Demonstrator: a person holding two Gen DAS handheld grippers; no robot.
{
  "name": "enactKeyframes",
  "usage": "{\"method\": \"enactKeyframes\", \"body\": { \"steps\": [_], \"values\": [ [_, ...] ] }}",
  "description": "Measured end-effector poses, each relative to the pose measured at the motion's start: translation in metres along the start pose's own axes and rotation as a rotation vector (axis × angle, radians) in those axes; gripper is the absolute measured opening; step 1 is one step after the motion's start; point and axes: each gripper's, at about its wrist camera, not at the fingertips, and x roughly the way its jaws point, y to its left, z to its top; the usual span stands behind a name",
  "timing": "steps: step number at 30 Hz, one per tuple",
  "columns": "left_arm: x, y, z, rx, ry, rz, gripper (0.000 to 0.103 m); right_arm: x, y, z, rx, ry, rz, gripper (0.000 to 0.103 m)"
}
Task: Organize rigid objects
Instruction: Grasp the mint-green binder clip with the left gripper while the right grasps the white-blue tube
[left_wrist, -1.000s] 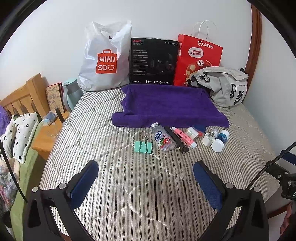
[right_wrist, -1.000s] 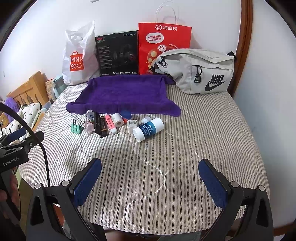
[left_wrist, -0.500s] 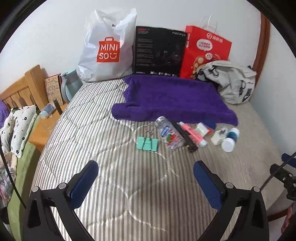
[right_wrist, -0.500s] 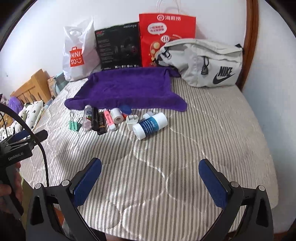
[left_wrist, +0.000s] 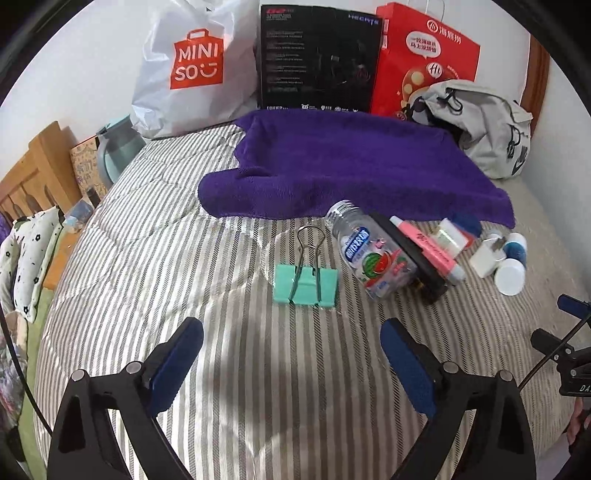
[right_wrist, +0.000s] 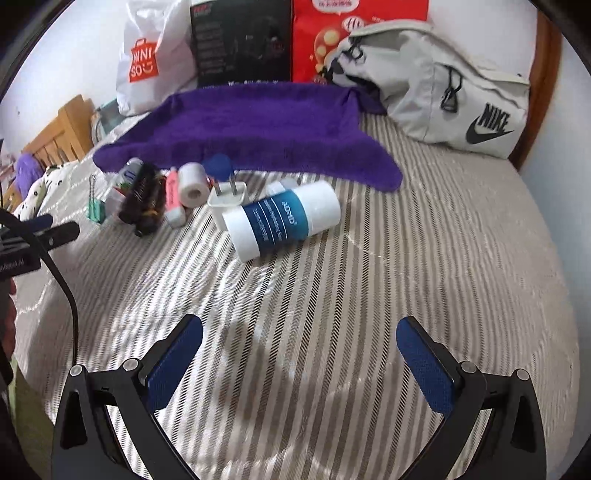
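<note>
Presumably for sorting, the rigid objects are laid in a row just before the purple towel (left_wrist: 354, 166). The left gripper (left_wrist: 291, 345), jaws apart, is aimed at the green binder clip (left_wrist: 306, 284); the right gripper (right_wrist: 299, 345), likewise apart, faces the blue-banded bottle (right_wrist: 282, 220).

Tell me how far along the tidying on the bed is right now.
Nothing looks done yet: the purple towel is bare, and the binder clip, clear bottle, pink marker, charger plug and blue-and-white tube lie in a row before it. Nothing is in hand: left claw and right claw are open and empty. All the sorting remains.
</note>
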Motion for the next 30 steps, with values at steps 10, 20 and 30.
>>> {"method": "enactKeyframes", "body": {
  "steps": [10, 20, 30],
  "values": [
    [0.03, 0.006, 0.01, 0.011, 0.028, -0.027, 0.085, 0.024, -0.001, 0.012, -0.016, 0.038, 0.037, 0.103],
    [0.041, -0.005, 0.014, 0.084, 0.017, -0.033, 0.081, 0.028, 0.002, 0.011, -0.064, -0.021, 0.048, 0.103],
    [0.041, -0.004, 0.014, 0.091, 0.0, -0.067, 0.064, 0.036, -0.007, 0.03, -0.089, -0.035, 0.058, 0.103]
  ]
}}
